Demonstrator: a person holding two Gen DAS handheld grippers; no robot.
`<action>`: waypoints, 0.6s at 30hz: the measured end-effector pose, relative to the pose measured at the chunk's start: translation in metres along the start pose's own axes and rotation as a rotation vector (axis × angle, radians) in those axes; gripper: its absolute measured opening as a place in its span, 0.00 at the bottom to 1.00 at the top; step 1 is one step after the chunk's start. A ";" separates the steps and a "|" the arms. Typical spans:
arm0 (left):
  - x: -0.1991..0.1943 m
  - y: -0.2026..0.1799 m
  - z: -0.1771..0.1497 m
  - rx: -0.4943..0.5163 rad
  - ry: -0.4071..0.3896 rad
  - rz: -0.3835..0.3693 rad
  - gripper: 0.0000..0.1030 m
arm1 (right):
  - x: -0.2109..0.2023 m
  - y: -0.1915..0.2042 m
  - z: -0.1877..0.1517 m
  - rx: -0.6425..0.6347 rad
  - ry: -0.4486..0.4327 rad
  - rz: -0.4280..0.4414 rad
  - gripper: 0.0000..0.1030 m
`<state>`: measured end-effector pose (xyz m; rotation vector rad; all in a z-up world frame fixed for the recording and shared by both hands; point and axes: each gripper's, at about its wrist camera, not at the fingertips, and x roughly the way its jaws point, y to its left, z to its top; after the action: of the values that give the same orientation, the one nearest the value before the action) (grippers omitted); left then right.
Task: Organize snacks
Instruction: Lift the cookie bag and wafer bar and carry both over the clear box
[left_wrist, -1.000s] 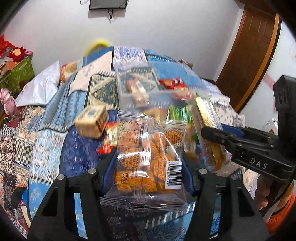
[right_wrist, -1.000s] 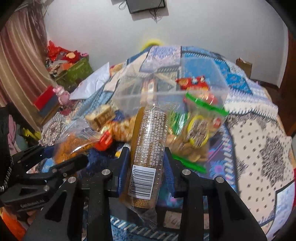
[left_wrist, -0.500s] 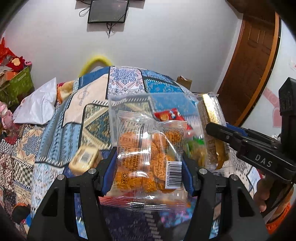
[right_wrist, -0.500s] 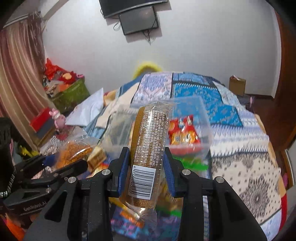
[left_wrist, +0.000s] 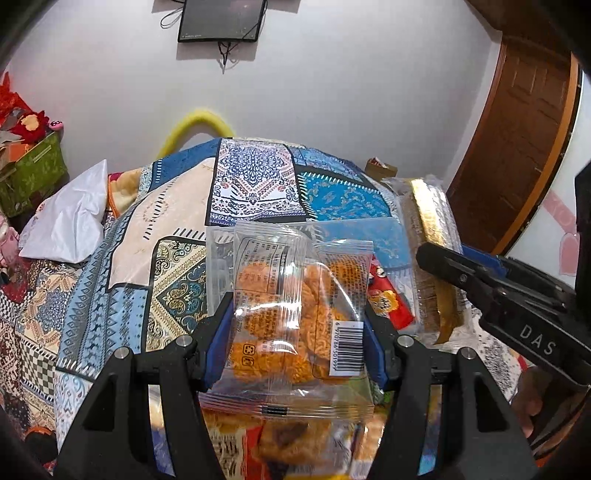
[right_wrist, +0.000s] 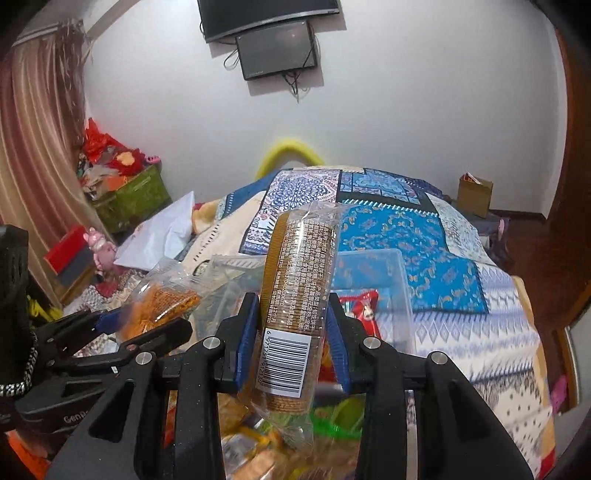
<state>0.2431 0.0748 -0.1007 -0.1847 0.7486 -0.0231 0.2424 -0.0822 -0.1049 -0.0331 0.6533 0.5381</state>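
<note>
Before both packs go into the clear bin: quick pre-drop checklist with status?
1. Left gripper clamped on the orange snack pack: ok.
2. Right gripper clamped on the biscuit sleeve: ok.
3. Clear bin ahead of both grippers, top open: ok.
4. Free room in the bin: a red packet already lies inside; room beyond it, cannot tell.
5. Grippers apart, not touching: ok.
6. Packs above the bin opening: cannot tell.

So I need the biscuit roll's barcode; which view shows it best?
The right wrist view: the biscuit roll stands centred between the right gripper pads, barcode facing the camera. The left wrist view shows only its side, no barcode.
</note>
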 end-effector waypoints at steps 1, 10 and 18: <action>0.004 0.000 0.000 0.001 0.004 0.002 0.59 | 0.005 0.000 0.001 -0.005 0.008 0.000 0.32; 0.059 0.009 0.003 -0.029 0.087 0.032 0.59 | 0.048 -0.003 0.006 -0.023 0.093 -0.006 0.32; 0.087 0.010 -0.002 -0.013 0.141 0.067 0.59 | 0.072 -0.002 -0.003 -0.052 0.188 -0.002 0.32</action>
<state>0.3051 0.0767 -0.1623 -0.1714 0.8952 0.0327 0.2895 -0.0504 -0.1495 -0.1340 0.8225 0.5541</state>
